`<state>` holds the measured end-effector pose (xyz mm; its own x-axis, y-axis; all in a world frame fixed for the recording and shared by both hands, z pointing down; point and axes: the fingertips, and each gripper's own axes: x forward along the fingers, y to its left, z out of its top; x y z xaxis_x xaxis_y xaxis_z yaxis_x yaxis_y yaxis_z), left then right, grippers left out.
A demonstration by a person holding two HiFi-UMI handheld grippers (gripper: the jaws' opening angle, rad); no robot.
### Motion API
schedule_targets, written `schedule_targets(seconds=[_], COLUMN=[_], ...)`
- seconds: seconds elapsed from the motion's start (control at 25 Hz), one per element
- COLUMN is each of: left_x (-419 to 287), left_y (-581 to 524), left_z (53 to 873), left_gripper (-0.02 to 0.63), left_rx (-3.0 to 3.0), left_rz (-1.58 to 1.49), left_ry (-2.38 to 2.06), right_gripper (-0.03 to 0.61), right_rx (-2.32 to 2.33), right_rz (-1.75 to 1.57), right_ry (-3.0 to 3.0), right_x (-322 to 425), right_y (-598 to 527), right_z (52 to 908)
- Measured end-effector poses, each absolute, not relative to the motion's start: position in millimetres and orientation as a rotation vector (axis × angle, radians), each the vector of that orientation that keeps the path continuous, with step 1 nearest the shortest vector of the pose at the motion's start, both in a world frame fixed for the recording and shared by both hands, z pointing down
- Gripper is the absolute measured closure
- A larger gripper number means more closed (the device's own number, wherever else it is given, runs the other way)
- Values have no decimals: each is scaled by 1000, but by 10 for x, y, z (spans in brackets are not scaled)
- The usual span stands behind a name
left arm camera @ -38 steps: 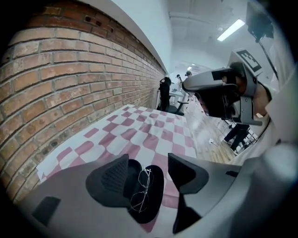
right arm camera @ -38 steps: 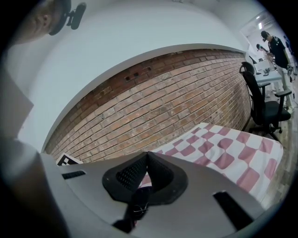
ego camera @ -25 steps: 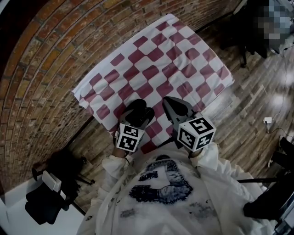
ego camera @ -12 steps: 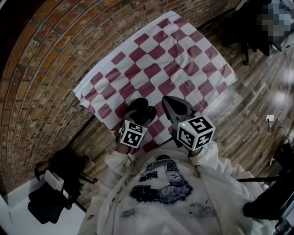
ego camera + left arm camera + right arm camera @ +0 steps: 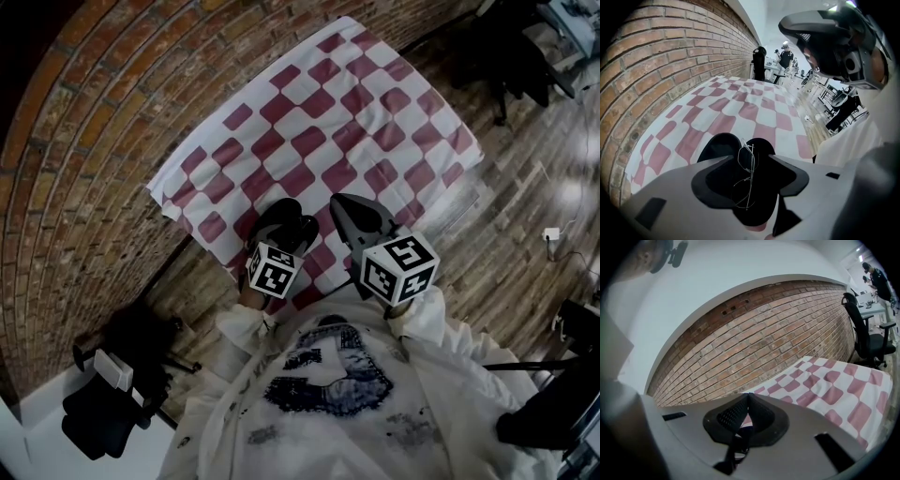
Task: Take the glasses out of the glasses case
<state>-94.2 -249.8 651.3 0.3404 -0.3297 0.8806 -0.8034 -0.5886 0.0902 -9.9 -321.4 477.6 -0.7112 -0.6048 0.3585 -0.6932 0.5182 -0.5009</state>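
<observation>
Your left hand-held gripper [image 5: 749, 156] is tipped steeply down over the open case [image 5: 719, 145]. Its jaws are apart but closing, and the glasses [image 5: 750, 174] sit right in the gap between them. As far as I can see the pads aren't on the wire frame yet, so nothing's actually held. The glasses lie in the black case, which sits at the near edge of the table [image 5: 356, 112], just in front of you.

The bit that matters: their long axis runs straight away from the gripper, in line with the gap. So the jaws come in across the thin width, not the ends. Looks like a decent line-up to me, though that skinny frame could slip or twist when pinched.

Your right hand-held gripper [image 5: 748, 395] is clenched with nothing in it, just beside the case on the right. The left one is clearly nearer for this grab.
</observation>
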Motion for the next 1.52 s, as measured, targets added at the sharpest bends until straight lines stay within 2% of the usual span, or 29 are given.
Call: schedule_targets(seconds=[0.6,1.52], left_x=[-930,-980], left_y=[-2454,-2405], left_z=[6748,6892], left_gripper=[420,549], left_rx=[2049,2009], left_rz=[1265,1383], left_ry=[-972,-966], right_gripper=[565,565], right_rx=[1147,1151], right_rz=[972,999], right_ry=[-2599,-2594], right_x=[-34,33], right_y=[-3254,-3339], right_z=[4828,4871])
